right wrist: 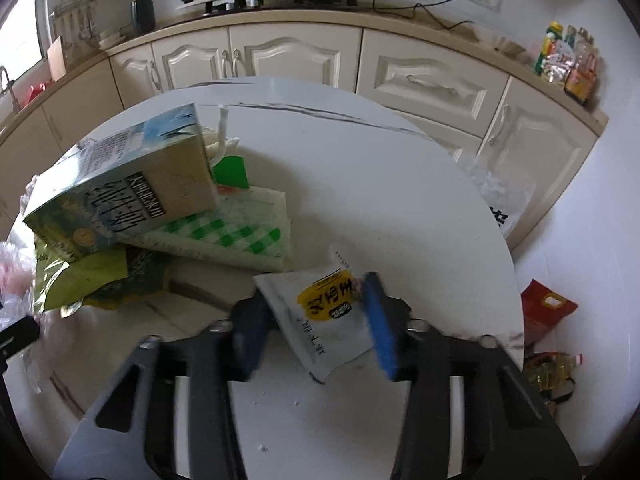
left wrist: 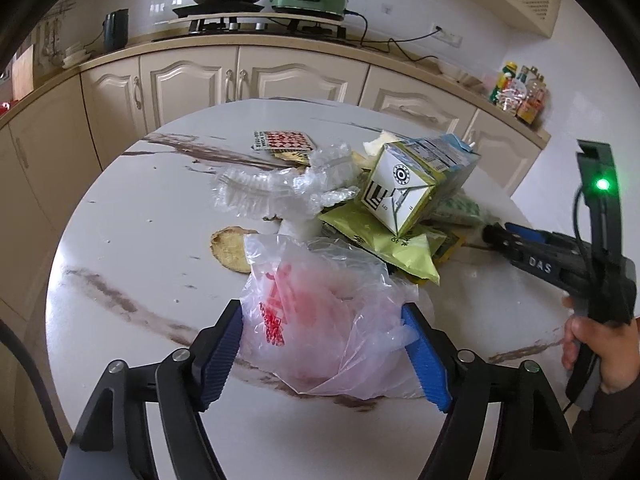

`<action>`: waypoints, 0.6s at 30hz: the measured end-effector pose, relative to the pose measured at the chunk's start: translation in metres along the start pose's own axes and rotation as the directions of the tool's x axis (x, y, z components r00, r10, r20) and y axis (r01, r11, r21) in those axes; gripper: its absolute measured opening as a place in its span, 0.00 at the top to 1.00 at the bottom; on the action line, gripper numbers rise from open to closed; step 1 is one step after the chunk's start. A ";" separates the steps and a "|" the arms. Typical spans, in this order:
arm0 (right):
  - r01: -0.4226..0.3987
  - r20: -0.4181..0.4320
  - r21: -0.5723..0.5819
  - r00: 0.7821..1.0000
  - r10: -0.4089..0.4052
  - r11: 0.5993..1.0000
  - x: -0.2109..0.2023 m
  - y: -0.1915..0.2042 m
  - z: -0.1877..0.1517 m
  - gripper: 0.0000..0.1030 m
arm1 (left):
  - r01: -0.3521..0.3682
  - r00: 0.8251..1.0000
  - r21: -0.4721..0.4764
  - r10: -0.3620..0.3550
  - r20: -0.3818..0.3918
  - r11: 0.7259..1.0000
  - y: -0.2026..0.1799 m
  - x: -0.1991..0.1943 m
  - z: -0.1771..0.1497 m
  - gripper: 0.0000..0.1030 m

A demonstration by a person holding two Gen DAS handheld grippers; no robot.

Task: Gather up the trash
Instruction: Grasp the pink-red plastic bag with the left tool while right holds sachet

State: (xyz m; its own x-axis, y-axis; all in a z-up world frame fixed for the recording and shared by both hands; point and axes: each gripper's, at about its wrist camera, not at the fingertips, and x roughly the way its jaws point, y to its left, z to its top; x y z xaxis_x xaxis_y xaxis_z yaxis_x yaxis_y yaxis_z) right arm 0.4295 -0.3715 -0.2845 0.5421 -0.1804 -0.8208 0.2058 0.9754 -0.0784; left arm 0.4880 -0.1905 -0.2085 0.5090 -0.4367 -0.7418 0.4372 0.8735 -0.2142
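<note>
On the round white counter (left wrist: 140, 248), left gripper (left wrist: 322, 344) jaws pinch a crumpled plastic bag (left wrist: 320, 320), right gripper (right wrist: 316, 328) jaws pinch a white sachet (right wrist: 324, 316).

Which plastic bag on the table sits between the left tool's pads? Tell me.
The thin translucent bag with red print, nearest the camera, sits between the left tool pads. The crumpled clear plastic wrap lies farther back by the carton pile, untouched.
</note>
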 end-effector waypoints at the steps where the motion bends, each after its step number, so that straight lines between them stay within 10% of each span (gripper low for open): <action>1: -0.002 0.003 0.000 1.000 0.002 1.000 -0.003 0.001 -0.002 0.70 | 0.002 1.000 0.000 -0.002 -0.007 1.000 0.000 -0.001 -0.001 0.25; 18: -0.251 0.131 0.078 0.962 0.239 0.965 -0.067 0.034 -0.061 0.93 | -0.030 0.999 -0.037 0.029 -0.033 0.999 -0.020 -0.018 -0.005 0.10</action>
State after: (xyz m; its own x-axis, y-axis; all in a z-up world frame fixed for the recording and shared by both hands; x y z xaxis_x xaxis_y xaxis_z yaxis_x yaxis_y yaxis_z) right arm 0.3499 -0.3188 -0.2666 0.6778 0.0434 -0.7340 0.1259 0.9767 0.1741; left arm 0.4667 -0.1987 -0.1945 0.4972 -0.4038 -0.7680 0.3941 0.8936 -0.2147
